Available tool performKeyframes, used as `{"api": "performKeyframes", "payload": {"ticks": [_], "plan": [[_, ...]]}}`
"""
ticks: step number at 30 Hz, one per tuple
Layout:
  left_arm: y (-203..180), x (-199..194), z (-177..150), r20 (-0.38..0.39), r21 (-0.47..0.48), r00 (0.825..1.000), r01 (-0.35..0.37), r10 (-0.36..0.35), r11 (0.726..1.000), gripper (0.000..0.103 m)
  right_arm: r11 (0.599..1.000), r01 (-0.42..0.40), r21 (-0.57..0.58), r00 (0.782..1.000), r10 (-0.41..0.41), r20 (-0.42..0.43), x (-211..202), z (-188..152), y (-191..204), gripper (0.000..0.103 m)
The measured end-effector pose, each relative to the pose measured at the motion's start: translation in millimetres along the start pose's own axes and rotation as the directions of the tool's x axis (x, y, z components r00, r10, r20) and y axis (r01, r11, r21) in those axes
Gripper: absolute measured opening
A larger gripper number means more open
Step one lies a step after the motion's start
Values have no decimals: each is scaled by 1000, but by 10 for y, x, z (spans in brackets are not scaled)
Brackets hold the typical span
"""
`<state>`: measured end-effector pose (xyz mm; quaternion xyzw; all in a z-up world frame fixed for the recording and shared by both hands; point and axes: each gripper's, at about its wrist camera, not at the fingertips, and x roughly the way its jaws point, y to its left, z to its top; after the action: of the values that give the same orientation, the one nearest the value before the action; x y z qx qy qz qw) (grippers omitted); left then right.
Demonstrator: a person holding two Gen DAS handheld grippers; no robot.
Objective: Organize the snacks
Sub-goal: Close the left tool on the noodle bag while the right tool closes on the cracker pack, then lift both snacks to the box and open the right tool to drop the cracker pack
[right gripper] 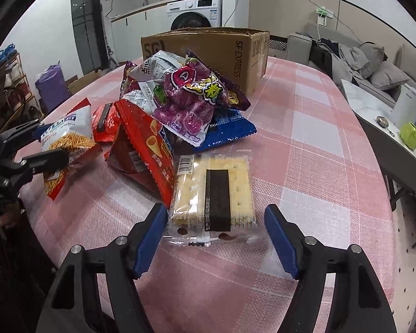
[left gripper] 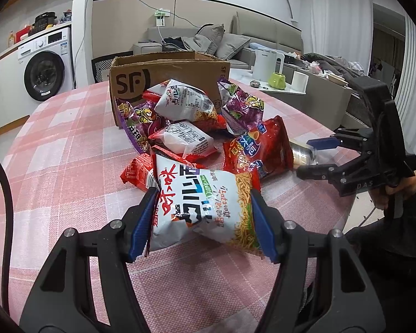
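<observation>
A pile of snack bags lies on the pink plaid table in front of an open SF cardboard box (left gripper: 163, 80), which also shows in the right wrist view (right gripper: 208, 47). My left gripper (left gripper: 203, 208) is shut on a white noodle-snack bag (left gripper: 205, 205), seen from the side in the right wrist view (right gripper: 66, 144). My right gripper (right gripper: 216, 219) is open around a clear pack of crackers (right gripper: 213, 191) lying flat on the table; its pads stand beside the pack without touching. In the left wrist view my right gripper (left gripper: 307, 156) is at the right, by the pack (left gripper: 302, 152).
The pile holds a red cone-snack bag (right gripper: 147, 149), purple candy bags (right gripper: 197, 97), a blue bag (right gripper: 227, 130) and more white noodle bags (left gripper: 185, 102). The table edge (right gripper: 385, 194) curves at the right. A white side table (right gripper: 374, 116) stands beyond it.
</observation>
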<state>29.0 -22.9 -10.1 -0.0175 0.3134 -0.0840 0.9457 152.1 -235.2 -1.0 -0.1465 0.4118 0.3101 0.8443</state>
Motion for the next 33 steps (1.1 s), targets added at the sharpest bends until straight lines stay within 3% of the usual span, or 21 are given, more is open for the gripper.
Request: {"api": "performKeyframes", "payload": {"ticks": [7,8,10,11,19,33], "plan": [[6,2,6,2,-5,1000,0,0,1000,62,1000,-11,-1,1000,11,12,73,42,-38,76],[8,-3,9,3,-6,1000,-1,1,1000,62,1000,-9,-4,1000,9,17,83,59,-26,75],[11,-27,17,10,-7,1000,-5,5,1000,62,1000,-15,-17,999,15,28,87,80,12,60],[15,-43,22,14,-8,1000,-6,6,1000,62,1000,-1,-25,999,2,34,82,85,24,59],[88,-145,94,47,-26,998,-29,30,999,62,999,37,17,994,-39,104,-102,95,-4,59],[280,-305,411,119,-76,989,-81,89,994,62,997,-11,82,960,-12,279,-560,429,151,59]]}}
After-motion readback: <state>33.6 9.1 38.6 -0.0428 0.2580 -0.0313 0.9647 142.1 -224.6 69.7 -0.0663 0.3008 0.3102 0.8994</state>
